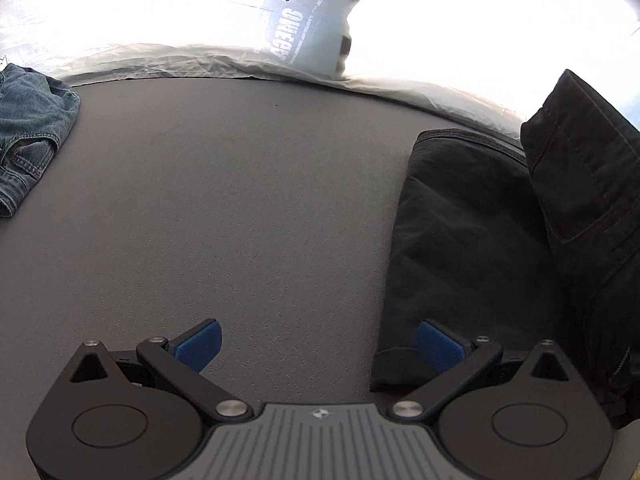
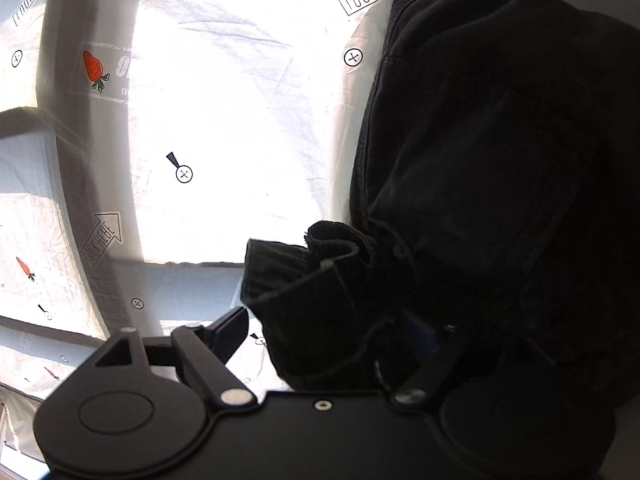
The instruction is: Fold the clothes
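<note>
Black trousers (image 1: 480, 240) lay folded at the right side of the grey bench (image 1: 240, 200), with more of the dark cloth rising beside them, while blue jeans (image 1: 28, 128) sat crumpled at the left edge. Left tool (image 1: 318, 346) hung spread wide over the bench, its right pad (image 1: 438, 346) over the trousers' near corner, gripping nothing. Right tool (image 2: 332, 332) stood wide open too, a bunched fold of black cloth (image 2: 320, 280) lying loose between its fingers against the carrot-printed white sheet (image 2: 220, 120).
</note>
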`<state>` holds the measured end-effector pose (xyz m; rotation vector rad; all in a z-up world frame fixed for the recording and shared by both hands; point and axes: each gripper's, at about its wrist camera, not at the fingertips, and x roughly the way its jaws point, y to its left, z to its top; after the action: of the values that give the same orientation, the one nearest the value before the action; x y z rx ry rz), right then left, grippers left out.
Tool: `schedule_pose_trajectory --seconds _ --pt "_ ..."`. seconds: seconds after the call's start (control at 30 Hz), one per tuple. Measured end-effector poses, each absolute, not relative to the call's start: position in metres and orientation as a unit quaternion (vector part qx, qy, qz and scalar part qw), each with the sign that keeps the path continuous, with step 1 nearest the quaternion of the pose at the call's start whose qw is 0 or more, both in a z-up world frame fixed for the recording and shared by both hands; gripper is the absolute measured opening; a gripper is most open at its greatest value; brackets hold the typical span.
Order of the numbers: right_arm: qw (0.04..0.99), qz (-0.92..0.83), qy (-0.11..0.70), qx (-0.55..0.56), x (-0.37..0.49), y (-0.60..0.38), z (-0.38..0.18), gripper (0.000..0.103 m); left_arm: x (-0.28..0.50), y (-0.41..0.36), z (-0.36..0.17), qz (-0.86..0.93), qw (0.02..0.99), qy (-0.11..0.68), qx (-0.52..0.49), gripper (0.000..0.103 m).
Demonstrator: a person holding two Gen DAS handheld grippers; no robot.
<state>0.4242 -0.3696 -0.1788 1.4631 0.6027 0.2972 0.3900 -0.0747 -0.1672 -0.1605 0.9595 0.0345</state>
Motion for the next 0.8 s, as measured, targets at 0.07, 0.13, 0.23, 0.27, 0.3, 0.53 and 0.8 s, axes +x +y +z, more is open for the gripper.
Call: schedule_pose_trajectory --seconds 0.07,0.13,0.23,0.27,0.3,0.53,0.8 --pt "0.705 0.152 0.276 0.636 0.425 -0.357 -0.166 0.088 0.39 -0.077 -0.165 0.014 0.886 0.457 -0.073 0.103" --pt "0.734 0.17 0.275 0.597 0.425 -0.349 -0.154 0.075 0.39 -0.078 -0.163 0.011 0.889 0.452 -0.07 0.103" --pt "0.78 0.164 0.281 0.535 0.422 -0.349 -0.138 0.037 0.388 -0.08 -0.159 0.004 0.893 0.444 -0.075 0.103" --pt "0.796 0.155 0.284 0.511 0.421 -0.352 -0.135 0.034 0.388 -0.081 -0.157 0.0 0.894 0.441 -0.079 0.103" --pt "0.811 0.144 0.288 0.488 0.421 -0.356 -0.133 0.029 0.389 -0.083 -0.156 -0.005 0.895 0.438 -0.082 0.103" --pt "0.888 0.033 0.321 0.328 0.421 -0.394 -0.145 0.033 0.404 -0.105 -0.156 -0.06 0.892 0.441 -0.075 0.103" --pt "0.927 -0.06 0.351 0.116 0.423 -0.413 -0.154 0.07 0.441 -0.127 -0.169 -0.094 0.881 0.462 -0.048 0.103"
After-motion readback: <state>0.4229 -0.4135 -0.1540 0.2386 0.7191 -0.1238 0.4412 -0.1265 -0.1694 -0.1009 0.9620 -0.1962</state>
